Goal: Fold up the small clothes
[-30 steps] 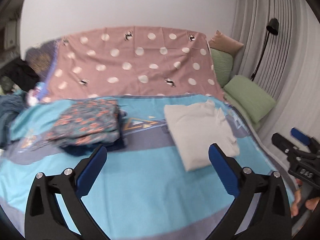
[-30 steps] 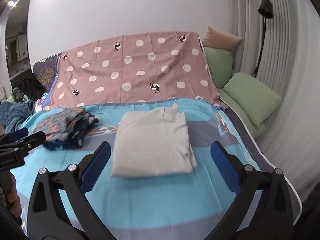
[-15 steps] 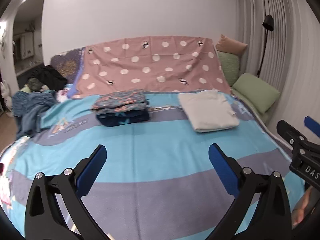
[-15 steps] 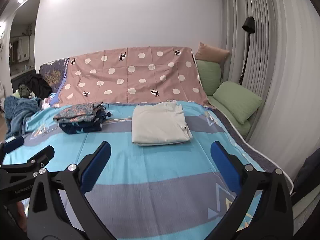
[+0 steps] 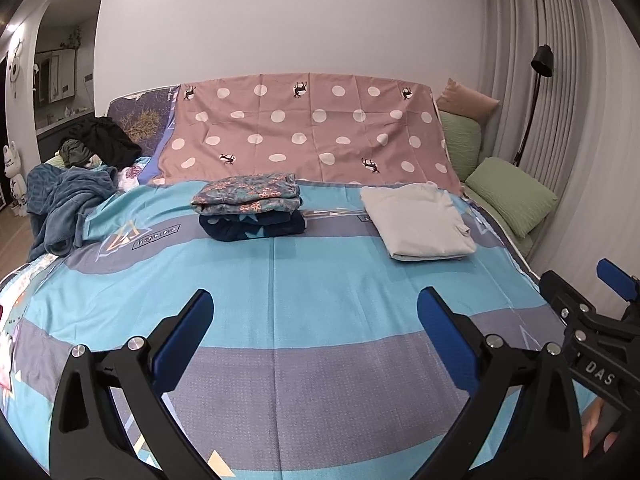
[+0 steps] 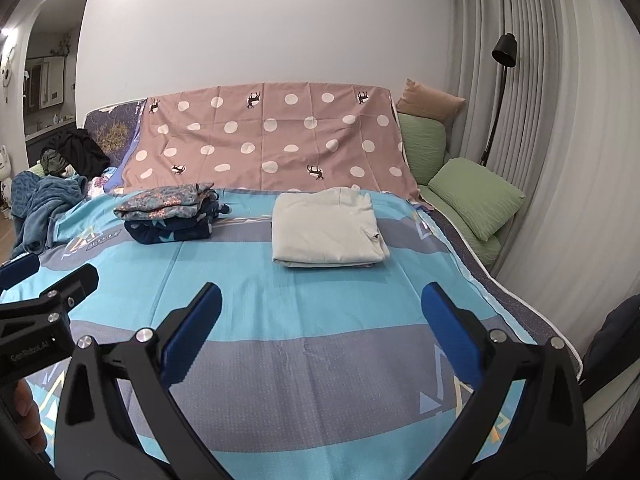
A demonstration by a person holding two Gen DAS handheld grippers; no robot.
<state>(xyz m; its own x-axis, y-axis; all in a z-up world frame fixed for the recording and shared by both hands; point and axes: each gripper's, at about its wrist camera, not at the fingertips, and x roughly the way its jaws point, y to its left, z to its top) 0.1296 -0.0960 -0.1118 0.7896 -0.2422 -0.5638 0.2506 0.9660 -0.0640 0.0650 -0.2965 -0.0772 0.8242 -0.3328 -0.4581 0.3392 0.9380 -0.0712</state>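
A folded white garment [image 5: 420, 220] [image 6: 328, 227] lies flat on the far right part of the blue and grey bedspread [image 5: 304, 296] [image 6: 312, 304]. A stack of folded patterned and dark blue clothes [image 5: 250, 208] [image 6: 172, 214] sits to its left. My left gripper [image 5: 314, 316] is open and empty, held above the near part of the bed, far from both piles. My right gripper [image 6: 320, 310] is open and empty, also well back from the clothes. Each gripper shows at the edge of the other's view.
A pink polka-dot sheet [image 5: 308, 136] covers the headboard. Green pillows [image 5: 510, 192] and a black floor lamp [image 5: 534, 96] stand at the right by the curtain. A heap of blue and dark unfolded clothes [image 5: 68, 196] lies at the bed's far left.
Both grippers have pulled back and up from the folded white garment. The clothes now look smaller and farther away. Both grippers stay open and empty.
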